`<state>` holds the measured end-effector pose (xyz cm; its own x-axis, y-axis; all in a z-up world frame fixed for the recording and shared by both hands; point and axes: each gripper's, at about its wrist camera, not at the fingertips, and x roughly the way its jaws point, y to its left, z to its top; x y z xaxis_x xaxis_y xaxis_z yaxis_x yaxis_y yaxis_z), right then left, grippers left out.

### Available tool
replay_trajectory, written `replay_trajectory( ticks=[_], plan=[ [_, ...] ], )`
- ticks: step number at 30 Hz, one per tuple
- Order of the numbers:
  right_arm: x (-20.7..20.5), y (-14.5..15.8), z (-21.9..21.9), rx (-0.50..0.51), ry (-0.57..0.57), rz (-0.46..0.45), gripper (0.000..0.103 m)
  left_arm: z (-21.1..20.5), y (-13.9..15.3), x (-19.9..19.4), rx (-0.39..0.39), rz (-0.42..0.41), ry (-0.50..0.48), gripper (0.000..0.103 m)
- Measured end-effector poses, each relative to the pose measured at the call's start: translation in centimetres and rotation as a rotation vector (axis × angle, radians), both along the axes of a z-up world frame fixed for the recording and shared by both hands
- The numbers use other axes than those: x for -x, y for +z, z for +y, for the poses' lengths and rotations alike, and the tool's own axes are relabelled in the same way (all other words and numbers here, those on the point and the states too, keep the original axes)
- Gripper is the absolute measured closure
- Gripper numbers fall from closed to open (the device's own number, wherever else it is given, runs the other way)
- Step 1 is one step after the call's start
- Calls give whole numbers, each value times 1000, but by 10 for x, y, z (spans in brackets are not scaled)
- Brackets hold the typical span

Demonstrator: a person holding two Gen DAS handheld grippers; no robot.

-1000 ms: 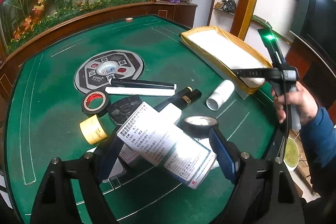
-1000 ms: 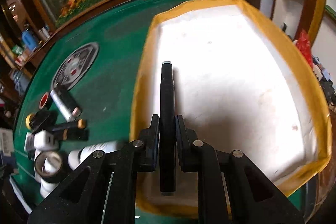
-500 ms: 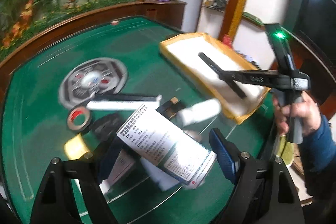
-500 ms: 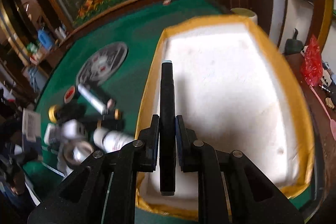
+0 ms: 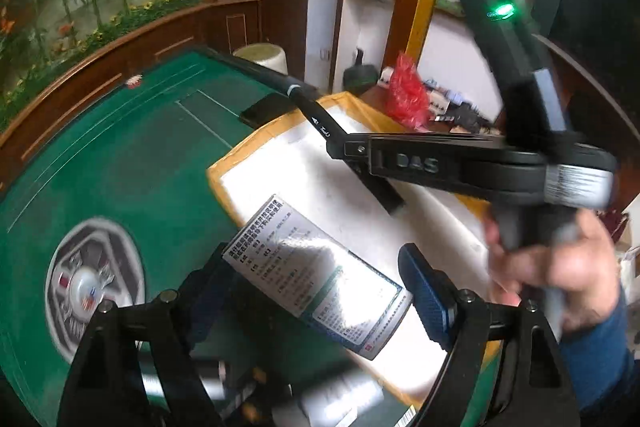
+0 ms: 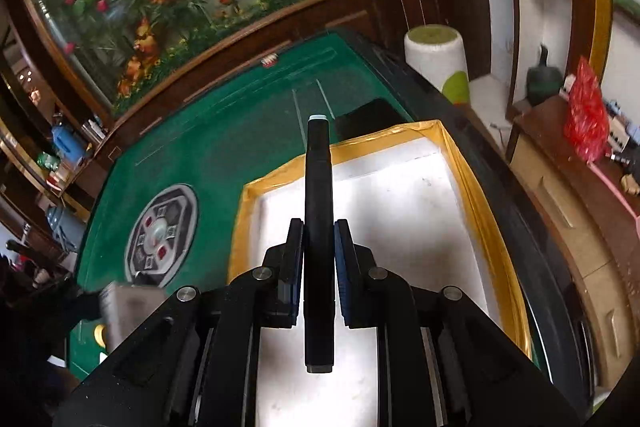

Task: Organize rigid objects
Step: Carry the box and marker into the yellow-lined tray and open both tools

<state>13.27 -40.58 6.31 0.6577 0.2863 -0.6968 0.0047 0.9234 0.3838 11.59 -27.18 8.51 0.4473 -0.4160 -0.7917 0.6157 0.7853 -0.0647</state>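
Note:
My left gripper holds a flat box with a white printed label crosswise between its jaws, lifted above the near edge of the yellow-rimmed white tray. My right gripper is shut on a long black marker and holds it over the tray. In the left wrist view that gripper and marker hang above the tray's middle. The tray's white floor looks bare.
The tray lies on a green felt table with a round grey centre plate. A dark flat object lies just beyond the tray. Blurred loose items lie below my left gripper. A red bag sits off the table.
My left gripper has lifted the labelled box from the pile and carried it right, to the tray's edge. My right gripper has tilted up and drawn back with the marker.

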Motion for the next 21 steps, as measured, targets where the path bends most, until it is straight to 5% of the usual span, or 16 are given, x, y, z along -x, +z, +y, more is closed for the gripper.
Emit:
replay_trajectory(
  ticks=[12, 21],
  plan=[
    [-29, -38, -10, 8, 59, 83, 89, -32, -55, -65, -62, 165, 15, 20],
    [-23, -42, -13, -2, 88, 95, 89, -38, -56, -61, -96, 118, 31, 19]
  ],
)
